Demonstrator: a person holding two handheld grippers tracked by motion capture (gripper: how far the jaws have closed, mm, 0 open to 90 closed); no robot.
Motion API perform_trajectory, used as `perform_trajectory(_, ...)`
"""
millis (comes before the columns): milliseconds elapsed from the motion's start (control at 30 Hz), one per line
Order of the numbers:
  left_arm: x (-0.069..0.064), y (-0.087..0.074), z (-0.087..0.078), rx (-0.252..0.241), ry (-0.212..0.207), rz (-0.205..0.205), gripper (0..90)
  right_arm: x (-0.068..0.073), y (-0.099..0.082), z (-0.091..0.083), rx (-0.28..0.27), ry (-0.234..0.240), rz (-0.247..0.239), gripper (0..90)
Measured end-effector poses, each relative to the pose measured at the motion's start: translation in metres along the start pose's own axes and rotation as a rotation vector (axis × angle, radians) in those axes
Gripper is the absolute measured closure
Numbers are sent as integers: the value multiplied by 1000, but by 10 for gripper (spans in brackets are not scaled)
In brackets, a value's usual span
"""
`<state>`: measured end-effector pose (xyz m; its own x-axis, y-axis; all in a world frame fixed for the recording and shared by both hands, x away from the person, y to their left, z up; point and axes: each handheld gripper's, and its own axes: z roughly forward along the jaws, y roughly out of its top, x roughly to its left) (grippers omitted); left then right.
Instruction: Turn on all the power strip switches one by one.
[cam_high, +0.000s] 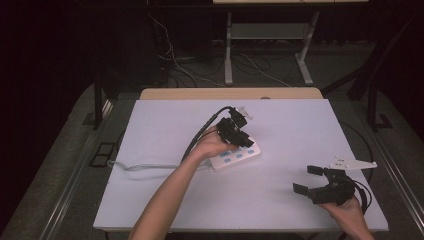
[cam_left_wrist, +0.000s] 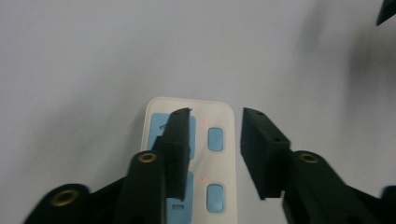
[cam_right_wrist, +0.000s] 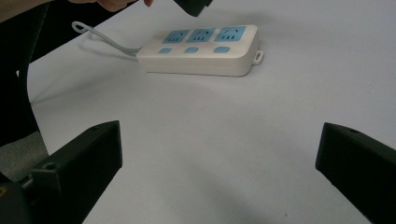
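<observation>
Resting near the table's front edge, the right gripper has its black jaws spread wide with nothing between them. Farther ahead of it lies the white plastic power strip with blue sockets and buttons, flat on the pale table. Just above the strip's blue sockets hovers the left gripper, jaws parted and empty.
</observation>
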<state>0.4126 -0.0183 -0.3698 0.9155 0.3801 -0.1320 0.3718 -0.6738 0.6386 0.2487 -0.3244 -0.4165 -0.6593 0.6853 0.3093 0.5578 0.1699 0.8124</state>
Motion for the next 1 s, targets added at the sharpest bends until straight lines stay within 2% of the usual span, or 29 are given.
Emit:
perform_trajectory(133,-2,-5,-16,-47,18,-18,354,0,0,0,0,1,2,4)
perform_trajectory(200,-4,-8,-23,-59,40,-31,233,0,0,0,-1,1,3,4)
perform_trajectory(267,-5,-11,-28,-58,35,-50,138,0,0,0,-1,2,4,4)
perform_trajectory(367,-9,-17,-36,-58,34,-55,0,0,0,1,0,4,4,4)
perform_trajectory(500,-17,-29,-48,-96,59,-58,0,1,0,1,0,4,5,4)
perform_trajectory(733,-26,-55,-63,-120,94,-54,0,1,0,2,-2,4,3,4)
perform_trajectory(1000,-32,-88,-73,-161,117,-90,0,2,0,3,2,7,0,3)
